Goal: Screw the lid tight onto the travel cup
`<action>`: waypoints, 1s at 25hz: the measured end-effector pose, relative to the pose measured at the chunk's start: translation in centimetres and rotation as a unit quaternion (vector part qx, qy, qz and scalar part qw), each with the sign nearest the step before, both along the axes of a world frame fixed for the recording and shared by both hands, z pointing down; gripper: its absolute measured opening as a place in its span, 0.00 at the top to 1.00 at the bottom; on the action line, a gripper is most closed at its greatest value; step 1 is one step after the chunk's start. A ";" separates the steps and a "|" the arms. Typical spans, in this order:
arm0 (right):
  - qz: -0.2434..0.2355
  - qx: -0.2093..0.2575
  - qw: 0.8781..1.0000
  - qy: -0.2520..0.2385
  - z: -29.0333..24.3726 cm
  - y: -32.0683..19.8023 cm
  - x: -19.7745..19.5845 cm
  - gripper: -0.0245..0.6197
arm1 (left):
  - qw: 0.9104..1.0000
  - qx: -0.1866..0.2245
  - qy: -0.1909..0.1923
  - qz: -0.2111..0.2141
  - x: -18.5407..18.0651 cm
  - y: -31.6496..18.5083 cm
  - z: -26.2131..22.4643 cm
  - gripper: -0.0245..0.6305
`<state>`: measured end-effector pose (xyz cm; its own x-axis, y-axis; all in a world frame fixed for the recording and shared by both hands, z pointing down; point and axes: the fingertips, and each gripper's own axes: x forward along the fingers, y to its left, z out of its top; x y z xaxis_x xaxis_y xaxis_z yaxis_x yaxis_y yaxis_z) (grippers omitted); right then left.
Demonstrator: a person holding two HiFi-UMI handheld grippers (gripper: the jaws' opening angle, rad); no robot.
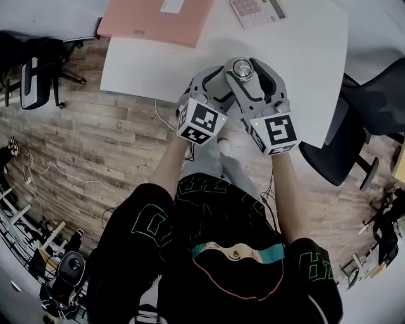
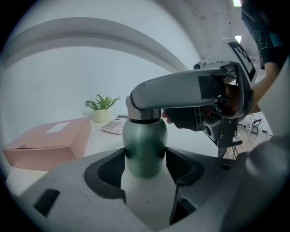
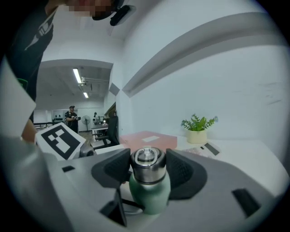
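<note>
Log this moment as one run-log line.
left gripper: shut on cup | right gripper: shut on lid | lid: sitting on cup | tightness: cannot tell

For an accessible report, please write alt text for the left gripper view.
The left gripper clamps the green body of the upright travel cup, while the right gripper reaches in from the right and grips its silver lid. Behind, on a white table, are a pink box, a calculator and a small potted plant.

Pink box (image 1: pixel 158 19), calculator (image 1: pixel 256 11) cut by top edge
</note>
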<state>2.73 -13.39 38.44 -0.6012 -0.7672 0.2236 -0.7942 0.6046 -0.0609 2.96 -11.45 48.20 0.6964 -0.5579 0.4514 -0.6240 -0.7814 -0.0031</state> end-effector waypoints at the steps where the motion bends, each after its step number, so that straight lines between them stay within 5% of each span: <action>1: 0.014 0.002 1.000 0.000 0.0 0.0 0.0 0.58 | 1.000 0.001 0.000 -0.001 0.0 0.0 0.0 0.52; 7: 0.085 -0.002 0.996 0.005 0.0 0.0 0.5 0.58 | 1.000 -0.002 -0.003 -0.007 0.3 0.0 -0.1 0.51; 10: 0.078 -0.011 0.997 0.017 0.1 -0.1 0.2 0.57 | 1.000 -0.004 -0.005 -0.007 0.1 0.0 0.0 0.52; 18: -0.046 -0.017 0.998 0.026 -0.3 -0.1 0.2 0.53 | 1.000 -0.011 -0.008 0.003 0.1 0.0 0.1 0.52; 25: -0.173 -0.023 0.984 0.020 -0.7 0.0 -0.3 0.53 | 1.000 -0.017 -0.002 0.012 0.2 0.0 0.3 0.52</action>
